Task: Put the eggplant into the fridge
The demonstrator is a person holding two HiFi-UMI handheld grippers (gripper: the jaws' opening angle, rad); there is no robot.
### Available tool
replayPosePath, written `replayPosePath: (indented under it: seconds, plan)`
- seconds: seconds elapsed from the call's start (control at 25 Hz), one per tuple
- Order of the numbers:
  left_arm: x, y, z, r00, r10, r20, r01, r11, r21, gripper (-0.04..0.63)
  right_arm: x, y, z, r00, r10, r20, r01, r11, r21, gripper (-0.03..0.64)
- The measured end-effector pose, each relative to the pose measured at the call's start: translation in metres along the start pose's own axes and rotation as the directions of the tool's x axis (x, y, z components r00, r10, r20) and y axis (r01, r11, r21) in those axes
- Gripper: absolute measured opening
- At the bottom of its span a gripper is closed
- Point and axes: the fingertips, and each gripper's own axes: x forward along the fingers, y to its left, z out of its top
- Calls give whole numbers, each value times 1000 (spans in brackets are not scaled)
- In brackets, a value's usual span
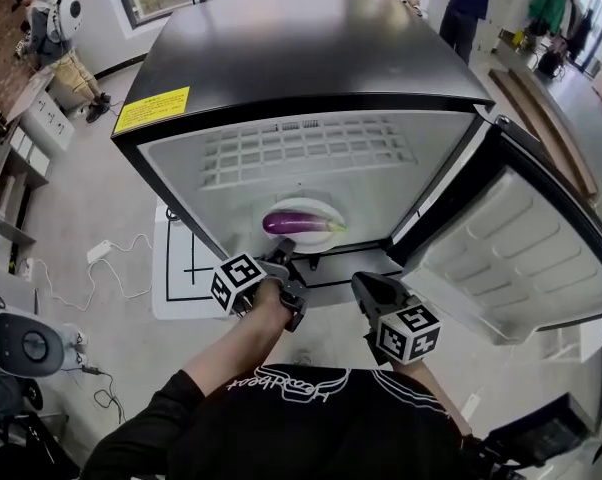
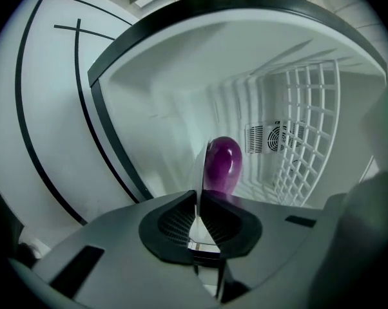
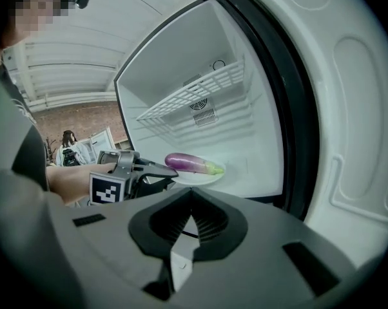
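Eggplant: the eggplant point(image 1: 299, 223) lies on its side on a white plate point(image 1: 303, 204), stem end toward the door point(image 1: 501, 258). It is already past the fridge point(image 1: 311, 58) opening, low in the cavity under the wire shelf point(image 1: 311, 148).

Left gripper: my left gripper point(image 1: 286, 253) has its fingers nearly together, pinching the near rim of the plate. In the left gripper view the thin rim stands edge-on between the pads with the eggplant just beyond. I hold the plate and not the eggplant, I think because the eggplant is smooth and round and would roll or bruise in a direct pinch.

Plate: I cannot tell whether it rests on the fridge floor or hangs just above it.

Right gripper: my right gripper point(image 1: 366, 286) has its fingers pressed together on nothing. It hangs outside the fridge, near the lower edge of the open door, out of the plate's path.

Door: it is swung wide to my right, so there is room to reach straight in.

Step in hand: setting the plate down inside, as I judge it.

Next: let go only once the plate sits flat, since a rim pinch leaves the far side free to tip.
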Motion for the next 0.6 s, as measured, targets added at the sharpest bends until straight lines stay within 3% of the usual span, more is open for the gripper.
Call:
replayPosePath:
  seconds: [0.6]
  plan:
    - [39,4,16,996,80,38,-77,995,-62,29,31,-3,9,1000,20,-23,-21,1000,-17,8]
